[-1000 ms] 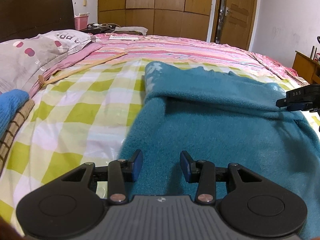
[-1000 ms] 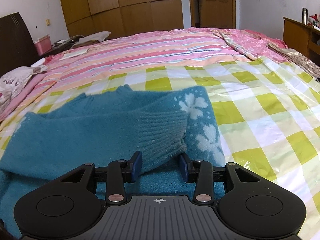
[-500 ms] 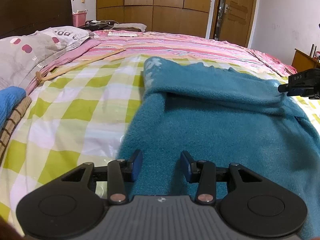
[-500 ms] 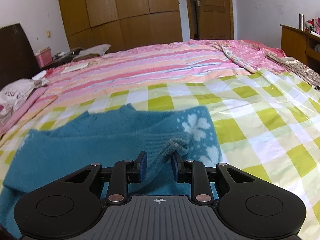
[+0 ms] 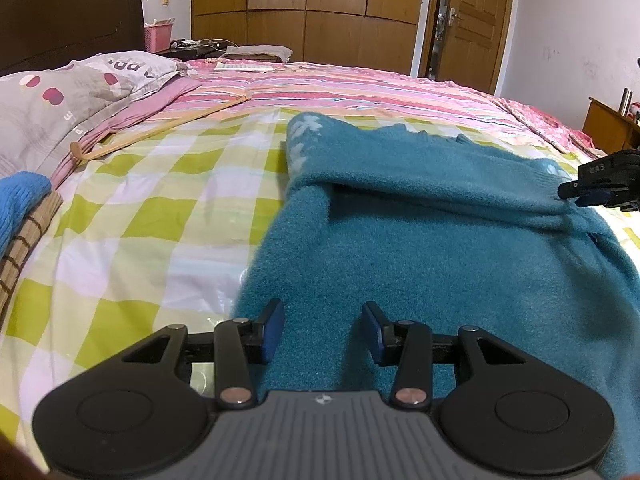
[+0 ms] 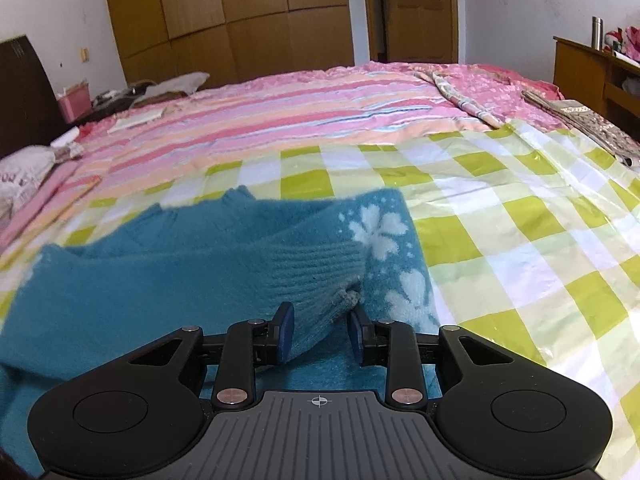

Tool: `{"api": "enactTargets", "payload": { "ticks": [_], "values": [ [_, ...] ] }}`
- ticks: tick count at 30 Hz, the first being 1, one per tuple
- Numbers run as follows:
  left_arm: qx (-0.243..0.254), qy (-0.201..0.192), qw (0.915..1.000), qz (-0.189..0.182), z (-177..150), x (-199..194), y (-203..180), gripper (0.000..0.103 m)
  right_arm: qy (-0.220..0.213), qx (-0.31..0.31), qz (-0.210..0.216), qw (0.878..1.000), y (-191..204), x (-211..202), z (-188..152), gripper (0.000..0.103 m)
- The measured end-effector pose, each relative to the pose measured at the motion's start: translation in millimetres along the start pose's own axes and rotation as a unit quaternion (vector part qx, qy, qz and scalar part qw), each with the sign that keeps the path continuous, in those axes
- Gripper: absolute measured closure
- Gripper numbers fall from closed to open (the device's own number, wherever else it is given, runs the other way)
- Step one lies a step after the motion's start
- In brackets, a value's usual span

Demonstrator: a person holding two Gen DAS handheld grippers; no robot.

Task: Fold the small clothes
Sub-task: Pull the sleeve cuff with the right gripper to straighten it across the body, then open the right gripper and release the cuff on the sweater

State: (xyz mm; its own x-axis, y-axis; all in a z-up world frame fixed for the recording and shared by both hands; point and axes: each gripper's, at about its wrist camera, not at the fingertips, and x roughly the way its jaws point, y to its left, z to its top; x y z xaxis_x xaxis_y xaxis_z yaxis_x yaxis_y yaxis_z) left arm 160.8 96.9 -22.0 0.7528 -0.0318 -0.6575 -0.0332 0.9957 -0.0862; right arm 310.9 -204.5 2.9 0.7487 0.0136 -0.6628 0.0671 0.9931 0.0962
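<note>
Right gripper point(image 6: 319, 332) has its jaws just reopened around the ribbed sleeve cuff point(image 6: 320, 280); the cuff sits between the pads, the left pad touching and a gap at the right, so nothing is clamped. Left gripper point(image 5: 322, 334) hangs unclenched over the near part of the teal sweater point(image 5: 420, 248), gripping nothing. Sweater lies flat on the checked sheet point(image 5: 132, 216) of the bed, sleeve folded across its body. Judgement: soft, light, limp knit; pinch cuff or hem edges, where the fabric is denser.
</note>
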Motion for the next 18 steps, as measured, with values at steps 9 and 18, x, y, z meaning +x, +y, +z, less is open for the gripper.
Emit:
{"api": "enactTargets", "payload": {
  "ticks": [9,18],
  "values": [
    [0.001,0.003,1.0000,0.000,-1,0,0,0.055,0.017,-0.033,-0.013,0.999,5,0,-6,0.061],
    [0.010,0.013,0.9999,0.004,-2,-1,-3,0.054,0.025,-0.058,-0.012,0.998,5,-10,-18,0.052]
  ]
}}
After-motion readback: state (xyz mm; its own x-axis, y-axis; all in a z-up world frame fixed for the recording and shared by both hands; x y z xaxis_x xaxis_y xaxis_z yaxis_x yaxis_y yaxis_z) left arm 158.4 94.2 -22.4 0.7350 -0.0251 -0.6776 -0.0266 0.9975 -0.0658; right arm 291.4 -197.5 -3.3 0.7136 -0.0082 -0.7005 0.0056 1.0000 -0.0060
